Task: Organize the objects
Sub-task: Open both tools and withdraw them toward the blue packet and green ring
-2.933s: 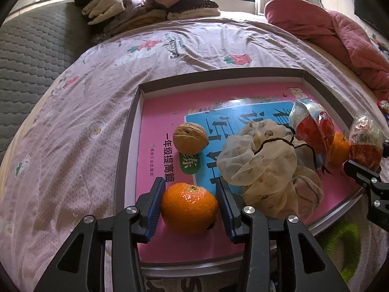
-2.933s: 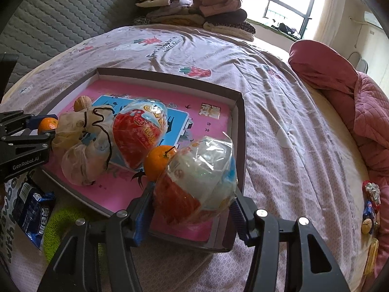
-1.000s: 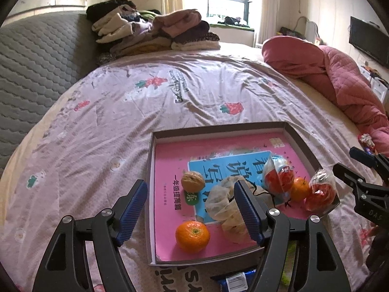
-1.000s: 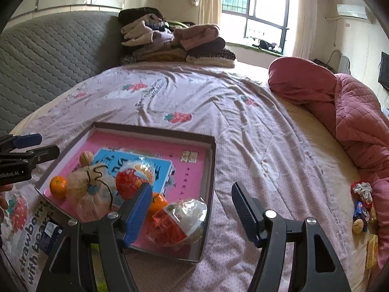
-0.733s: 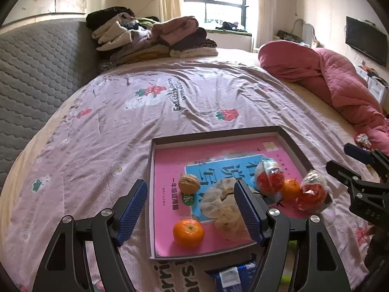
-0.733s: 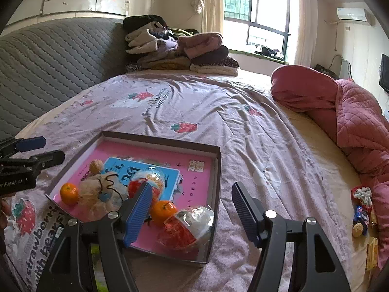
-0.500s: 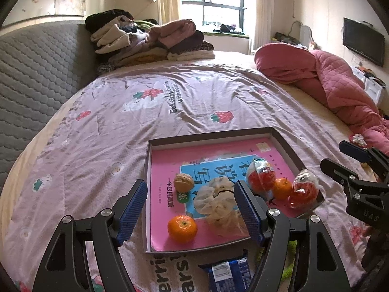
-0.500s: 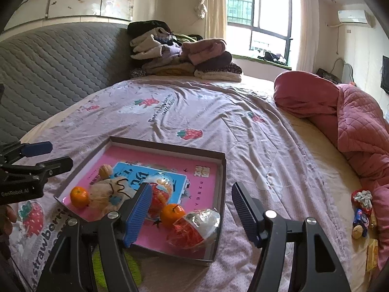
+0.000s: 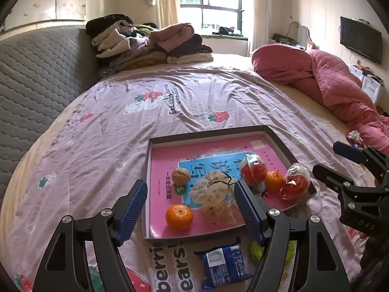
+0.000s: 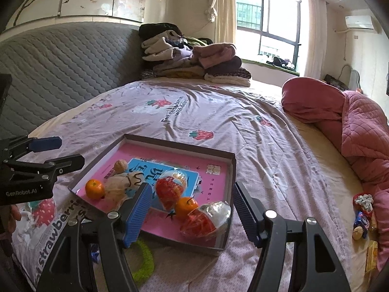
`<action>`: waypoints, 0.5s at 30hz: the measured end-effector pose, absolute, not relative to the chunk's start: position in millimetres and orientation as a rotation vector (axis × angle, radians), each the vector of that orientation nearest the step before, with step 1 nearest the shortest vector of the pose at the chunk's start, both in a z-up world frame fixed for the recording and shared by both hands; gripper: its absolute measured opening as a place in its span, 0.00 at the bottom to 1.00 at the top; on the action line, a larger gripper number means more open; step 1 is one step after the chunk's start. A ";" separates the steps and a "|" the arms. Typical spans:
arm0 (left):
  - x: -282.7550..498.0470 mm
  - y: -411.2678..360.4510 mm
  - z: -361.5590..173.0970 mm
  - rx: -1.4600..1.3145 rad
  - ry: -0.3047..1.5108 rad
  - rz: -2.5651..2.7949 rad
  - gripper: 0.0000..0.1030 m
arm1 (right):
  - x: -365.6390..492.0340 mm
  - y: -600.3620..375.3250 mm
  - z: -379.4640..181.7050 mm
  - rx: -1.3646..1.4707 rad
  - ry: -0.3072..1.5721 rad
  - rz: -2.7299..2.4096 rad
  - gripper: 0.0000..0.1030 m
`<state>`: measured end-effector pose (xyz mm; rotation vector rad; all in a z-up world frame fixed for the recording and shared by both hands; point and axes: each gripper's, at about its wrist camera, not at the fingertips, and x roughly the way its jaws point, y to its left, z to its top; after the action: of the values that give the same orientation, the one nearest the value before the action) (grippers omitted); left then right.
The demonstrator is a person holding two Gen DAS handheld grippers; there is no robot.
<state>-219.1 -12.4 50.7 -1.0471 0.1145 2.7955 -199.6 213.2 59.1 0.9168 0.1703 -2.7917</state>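
Note:
A shallow box point(image 9: 218, 133) point(image 10: 231, 168) with a pink book in its bottom lies on the bed. In it sit a tangerine point(image 9: 179, 217) point(image 10: 94, 189), a walnut point(image 9: 181, 175) point(image 10: 120, 165), a beige mesh pouch point(image 9: 214, 192) point(image 10: 119, 185), a second tangerine point(image 9: 274, 181) point(image 10: 186, 207) and two clear-wrapped red snacks point(image 9: 252, 169) point(image 9: 295, 182) point(image 10: 170, 187) point(image 10: 206, 219). My left gripper point(image 9: 190, 213) is open and empty, back from the box's near edge. My right gripper point(image 10: 190, 209) is open and empty too, held above the box's right corner.
A blue snack packet point(image 9: 222, 265) and a green fuzzy ring point(image 10: 143, 260) lie on the sheet in front of the box. Folded clothes point(image 9: 145, 46) are stacked at the headboard. A red quilt point(image 10: 352, 131) lies at the right, with small trinkets point(image 10: 362, 214) beside it.
Both grippers have let go of the tangerine and the wrapped snack, opened, and pulled back and up from the box. The box now looks smaller and the blue packet has come into view.

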 end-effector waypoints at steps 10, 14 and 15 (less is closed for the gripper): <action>-195.2 -18.5 26.4 -1.134 0.131 2.772 0.73 | -183.1 207.6 48.5 0.953 0.195 -2.729 0.65; -188.6 -15.3 10.9 -1.185 0.142 2.735 0.73 | -176.4 203.9 41.2 0.979 0.207 -2.704 0.65; -186.7 -13.7 6.7 -1.197 0.145 2.726 0.73 | -174.9 203.4 40.1 0.983 0.208 -2.699 0.65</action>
<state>-186.7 -13.7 6.7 -1.1969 0.1449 2.7260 -174.9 203.4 40.1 0.9831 0.2075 -2.6993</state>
